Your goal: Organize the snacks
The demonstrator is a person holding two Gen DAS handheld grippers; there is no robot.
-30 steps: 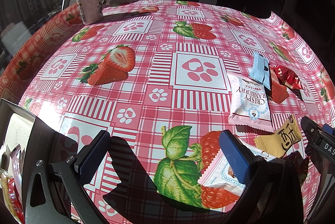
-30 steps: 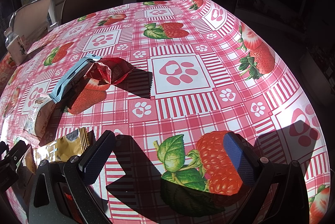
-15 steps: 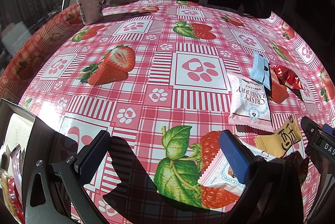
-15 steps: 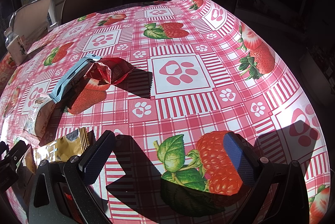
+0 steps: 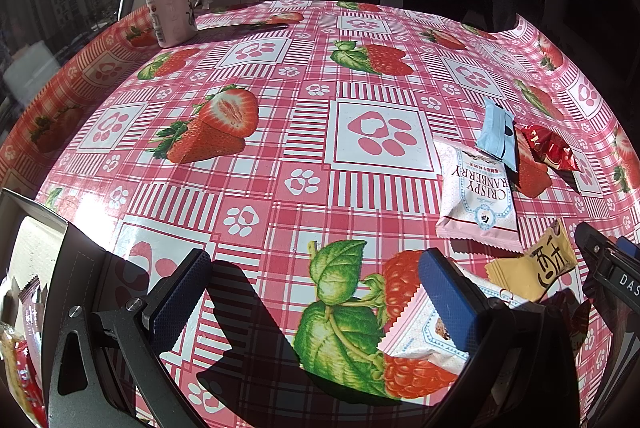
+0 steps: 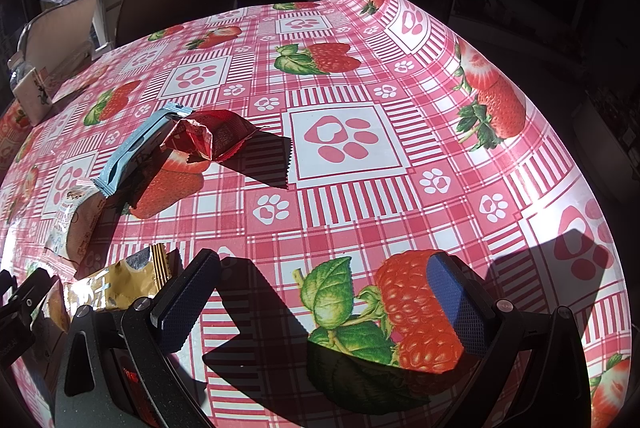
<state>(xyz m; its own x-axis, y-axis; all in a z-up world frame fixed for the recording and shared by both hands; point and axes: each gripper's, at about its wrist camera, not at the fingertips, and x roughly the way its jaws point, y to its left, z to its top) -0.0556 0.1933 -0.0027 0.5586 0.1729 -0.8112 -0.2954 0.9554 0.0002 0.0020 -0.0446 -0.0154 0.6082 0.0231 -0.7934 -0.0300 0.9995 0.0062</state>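
Under the right finger of the left gripper (image 5: 316, 288) a pink-white snack packet (image 5: 420, 328) is lying flat on the tablecloth (image 5: 280, 148). Its jaws are standing wide apart and holding nothing, so closing now is likely pinching only a thin slippery edge, or the cloth. Right gripper (image 6: 320, 292) is hovering low over bare cloth, also spread and empty; the yellow packet (image 6: 120, 284) is sitting just beside its left finger. Farther ahead, the cranberry packet (image 5: 476, 192), blue stick (image 5: 496, 136) and red wrapper (image 6: 208, 136) are crowding together, so one may be dragging another
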